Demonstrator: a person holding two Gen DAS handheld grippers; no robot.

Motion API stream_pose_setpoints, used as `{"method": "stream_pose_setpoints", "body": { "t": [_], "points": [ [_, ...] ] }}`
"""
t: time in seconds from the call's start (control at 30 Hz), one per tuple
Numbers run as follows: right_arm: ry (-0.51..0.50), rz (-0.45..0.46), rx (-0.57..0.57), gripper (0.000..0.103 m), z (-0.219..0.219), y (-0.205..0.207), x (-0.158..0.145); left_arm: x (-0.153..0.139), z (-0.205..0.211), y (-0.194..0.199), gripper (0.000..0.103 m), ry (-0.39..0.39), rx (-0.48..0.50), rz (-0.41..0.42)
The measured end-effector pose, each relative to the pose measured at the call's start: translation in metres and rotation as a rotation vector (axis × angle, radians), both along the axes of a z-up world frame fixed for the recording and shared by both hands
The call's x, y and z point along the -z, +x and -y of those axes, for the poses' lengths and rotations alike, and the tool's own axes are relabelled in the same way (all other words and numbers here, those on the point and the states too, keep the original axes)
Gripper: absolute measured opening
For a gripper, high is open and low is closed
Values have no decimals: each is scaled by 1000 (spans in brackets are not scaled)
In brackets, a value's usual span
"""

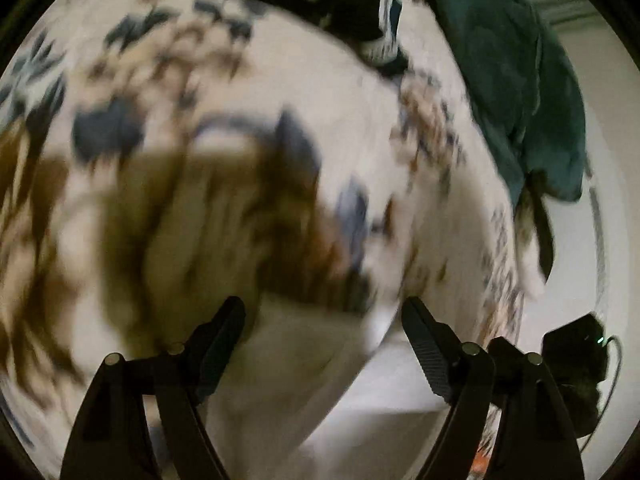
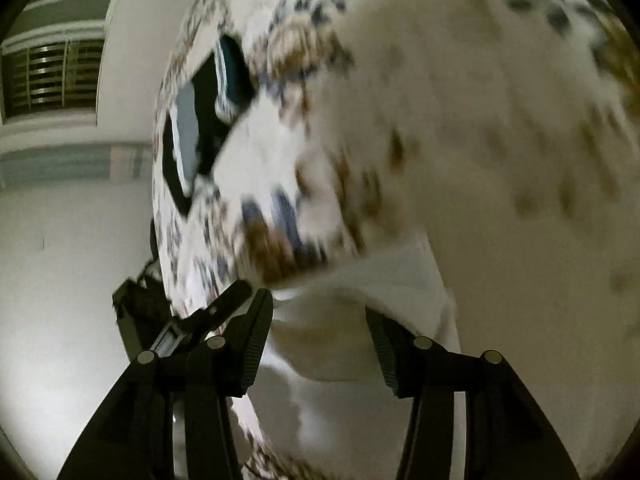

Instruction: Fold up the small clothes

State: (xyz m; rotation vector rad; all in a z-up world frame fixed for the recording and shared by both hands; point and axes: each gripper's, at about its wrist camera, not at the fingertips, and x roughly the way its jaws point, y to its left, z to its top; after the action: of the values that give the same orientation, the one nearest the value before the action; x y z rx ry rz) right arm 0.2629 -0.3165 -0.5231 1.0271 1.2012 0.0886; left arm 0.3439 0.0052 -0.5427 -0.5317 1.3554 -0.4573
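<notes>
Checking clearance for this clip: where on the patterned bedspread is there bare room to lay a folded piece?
The patterned bedspread lies bare between the brown garment and the dark clothes at its far edge. The right edge, under the teal garment, is crowded. Both views are blurred.

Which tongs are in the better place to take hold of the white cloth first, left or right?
Right, probably. The right tongs are open with the white cloth edge lying between the fingers. The left tongs are open too, but the view is blurred.

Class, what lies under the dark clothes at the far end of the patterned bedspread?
The dark clothes lie on the patterned bedspread. Whatever is beneath the bedspread is covered; blur hides finer detail.
</notes>
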Motion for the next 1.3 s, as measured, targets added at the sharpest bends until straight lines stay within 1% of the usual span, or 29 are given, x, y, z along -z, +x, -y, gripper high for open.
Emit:
{"method": "stream_pose_setpoints", "body": {
  "t": [0.1,0.17,0.23,0.3,0.33,0.4,0.43,0.47,0.5,0.53,0.57,0.6,0.67,0.73,0.77,0.8,0.87,0.93,0.97,1.0,1.03,1.07,1.1,1.13,1.17,1.2,1.23,1.27,1.3],
  "points": [
    [-42,36,26,51,7,15,-15,-17,-9,14,79,-1,-16,50],
    [-69,37,11,51,7,9,-23,-22,-19,13,79,-3,-14,52],
    [-112,10,-18,51,4,-2,-23,-20,-29,2,79,4,-9,34],
    [-152,-40,-50,51,0,-18,-15,-12,-37,-11,79,14,-1,4],
    [-175,-81,-57,51,-1,-28,-6,-6,-39,-18,79,29,5,-17],
    [-186,-122,-49,51,2,-38,7,11,-39,-28,79,45,27,-58],
    [-180,-147,-30,51,4,-41,18,16,-38,-32,78,40,36,-67],
    [-175,-149,-17,51,6,-40,23,19,-36,-34,77,35,43,-64],
    [-178,-138,3,47,7,-39,27,19,-33,-36,56,32,47,-43],
    [-187,-126,12,39,8,-38,27,17,-31,-36,34,19,55,-14],
    [-202,-105,22,16,8,-33,26,16,-28,-35,6,8,65,-6],
    [-209,-98,23,5,7,-29,25,12,-27,-34,6,7,61,7],
    [-252,-65,32,2,3,-18,15,5,-30,-33,5,6,41,37],
    [-313,-48,8,2,-4,-8,2,5,-36,-30,5,5,24,32],
    [-338,-53,1,2,-6,-5,1,10,-41,-28,5,8,3,9],
    [-362,-67,-3,2,-6,-3,1,16,-45,-26,5,9,-11,-14],
    [-389,-123,-9,2,-4,0,12,28,-50,-22,5,35,-17,-45],
    [-397,-164,-34,2,-5,3,22,34,-59,-19,6,-9,-30,-98],
    [-399,-178,-57,2,-6,5,23,31,-63,-19,7,-25,-43,-109],
    [-395,-176,-62,2,-6,4,19,24,-69,-22,10,-37,-54,-110],
    [-381,-167,-62,4,-4,2,14,17,-73,-26,15,-49,-56,-110],
    [-369,-165,-67,6,-3,-1,8,9,-78,-32,37,-70,-61,-107],
    [-357,-160,-76,12,-2,-5,2,0,-83,-42,66,-102,-64,-93],
    [-349,-155,-87,17,-2,-11,-4,-6,-86,-51,73,-109,-69,-87],
    [-346,-150,-95,30,-2,-17,-8,-12,-89,-61,74,-117,-76,-81],
    [-341,-141,-102,38,-4,-26,-14,-17,-89,-75,74,-142,-64,-79],
    [-332,-137,-114,38,-7,-35,-18,-19,-85,-83,74,-137,-44,-85],
    [-321,-141,-130,39,-13,-43,-19,-19,-82,-92,74,-108,-21,-90],
    [-312,-145,-146,39,-17,-49,-19,-16,-75,-102,74,-58,11,-91]
  ]
}}
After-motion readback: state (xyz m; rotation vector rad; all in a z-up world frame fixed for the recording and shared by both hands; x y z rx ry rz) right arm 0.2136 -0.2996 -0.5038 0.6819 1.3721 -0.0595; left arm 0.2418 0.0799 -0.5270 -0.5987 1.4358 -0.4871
